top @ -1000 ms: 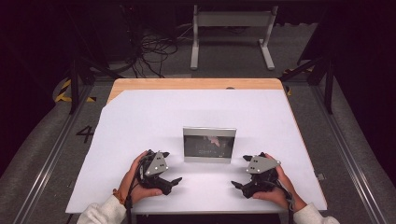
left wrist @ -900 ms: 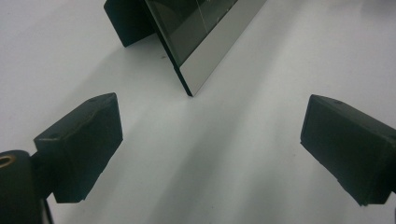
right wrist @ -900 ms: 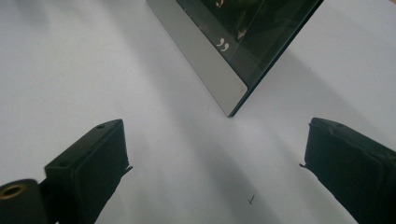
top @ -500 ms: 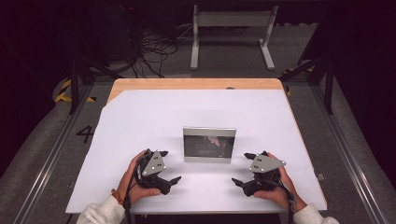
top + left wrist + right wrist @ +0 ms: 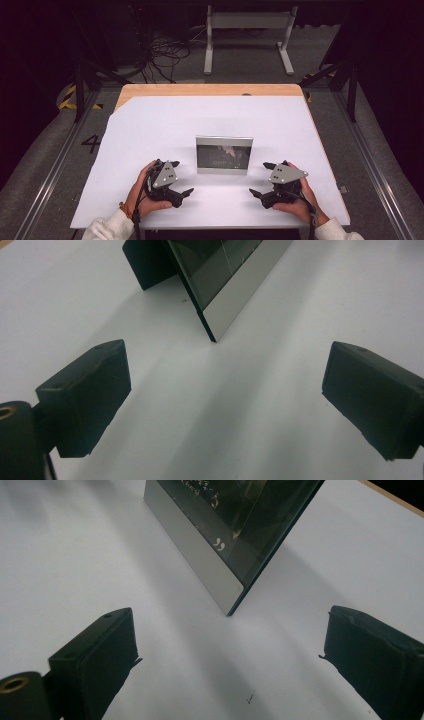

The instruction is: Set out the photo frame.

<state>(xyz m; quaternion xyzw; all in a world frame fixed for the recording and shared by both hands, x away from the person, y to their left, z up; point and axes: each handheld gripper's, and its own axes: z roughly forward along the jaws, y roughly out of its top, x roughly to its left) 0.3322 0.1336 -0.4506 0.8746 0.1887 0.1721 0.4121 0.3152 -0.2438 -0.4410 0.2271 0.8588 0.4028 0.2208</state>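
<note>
Silver frame (image 5: 224, 155) stands upright near the table's (image 5: 150, 120) front edge, between both grippers, left (image 5: 177, 192) and right (image 5: 260, 187), jaws apart, empty. Best close evenly on its side edges.

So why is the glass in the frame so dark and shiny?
High view: the room is dark and the frame glass mirrors it, with a faint pinkish glint. Left gripper view: the glass shows pale streaks, and the near jaws look soft. Right gripper view: the frame casts a soft shadow on the white table.
</note>
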